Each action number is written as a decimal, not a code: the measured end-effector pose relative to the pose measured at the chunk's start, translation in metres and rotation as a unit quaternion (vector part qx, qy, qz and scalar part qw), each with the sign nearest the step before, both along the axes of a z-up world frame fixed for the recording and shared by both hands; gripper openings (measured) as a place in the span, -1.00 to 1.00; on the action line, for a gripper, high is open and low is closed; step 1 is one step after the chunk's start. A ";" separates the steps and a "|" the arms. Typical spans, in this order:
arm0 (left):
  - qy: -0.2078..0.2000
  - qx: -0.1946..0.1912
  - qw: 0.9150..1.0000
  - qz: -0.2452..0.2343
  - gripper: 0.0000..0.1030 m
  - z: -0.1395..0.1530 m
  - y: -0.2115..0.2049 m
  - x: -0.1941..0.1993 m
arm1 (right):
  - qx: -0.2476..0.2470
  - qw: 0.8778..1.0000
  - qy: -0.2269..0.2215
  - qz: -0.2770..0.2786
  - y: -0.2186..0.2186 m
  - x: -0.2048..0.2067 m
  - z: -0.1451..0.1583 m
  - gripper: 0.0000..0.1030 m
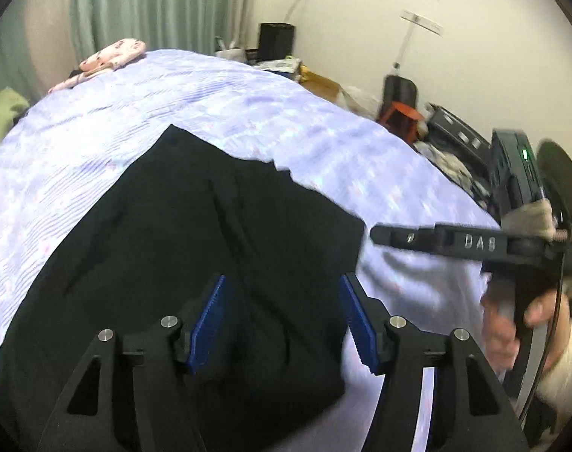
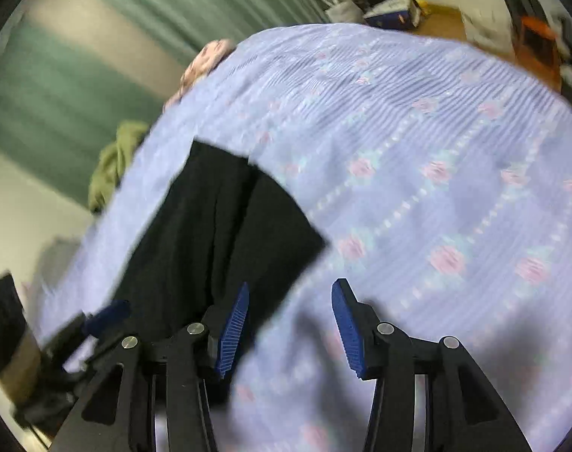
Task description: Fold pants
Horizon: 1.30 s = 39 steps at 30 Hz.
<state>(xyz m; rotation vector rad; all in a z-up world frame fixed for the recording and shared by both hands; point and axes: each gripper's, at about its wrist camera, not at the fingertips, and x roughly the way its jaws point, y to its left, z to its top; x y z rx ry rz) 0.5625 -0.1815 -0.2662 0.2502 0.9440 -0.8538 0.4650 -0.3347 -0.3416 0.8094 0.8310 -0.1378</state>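
On the lavender bedspread (image 1: 97, 158) with its rows of pink flowers lie the black pants (image 1: 180, 248), spread flat. Their long axis runs from the near edge of the bed away toward the green curtain (image 1: 154, 3), and the far end finishes in a straight edge with a small step between two layers. A crease runs lengthwise down the middle of the dark cloth. From the right wrist view the pants (image 2: 218, 241) appear as a dark strip slanting up and to the left, ending well short of the far bed edge.

Above the near part of the pants, the left gripper (image 1: 282, 320) has its blue ribbed pads set wide apart with nothing between them. The right gripper (image 2: 289, 324) is likewise spread wide and empty, one pad over the pants' right edge, the other over bare bedspread. Seen from the left wrist camera, the right gripper's black finger reaches in from the right, just beside the pants' right corner, with the person's hand (image 1: 512, 324) on the handle.

A pink patterned cloth (image 1: 109, 56) sits at the far end of the bed, an olive-green cloth (image 2: 116, 158) bunches at its left side, and cluttered boxes (image 1: 282, 64) crowd the floor beyond the right side.
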 end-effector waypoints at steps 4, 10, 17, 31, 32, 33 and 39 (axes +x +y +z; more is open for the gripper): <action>0.031 -0.003 0.999 0.042 0.17 -0.020 -0.021 0.038 | 0.043 0.999 0.023 -0.020 -0.014 0.033 -0.026 -0.07; 0.069 0.010 0.996 0.060 -0.97 -0.047 -0.029 0.061 | 0.016 0.999 0.030 -0.037 -0.018 0.027 -0.021 -0.86; -0.006 -0.032 0.998 -0.055 -0.95 -0.008 -0.058 -0.004 | -0.098 0.989 0.045 -0.099 -0.024 -0.005 0.025 -0.92; -0.007 -0.028 1.000 0.012 0.13 0.017 -0.008 -0.047 | -0.095 0.988 0.093 -0.074 -0.032 -0.071 0.028 -0.22; -0.012 -0.026 0.999 0.031 0.14 0.022 0.008 -0.050 | -0.102 0.988 0.094 -0.062 -0.025 -0.072 0.033 -0.21; -0.020 -0.017 0.998 0.064 0.17 0.028 0.034 -0.054 | -0.113 0.988 0.095 -0.048 -0.015 -0.073 0.039 -0.18; -0.015 0.016 0.977 0.210 0.27 0.042 0.161 -0.075 | -0.179 0.979 0.077 0.061 0.059 -0.061 0.079 0.24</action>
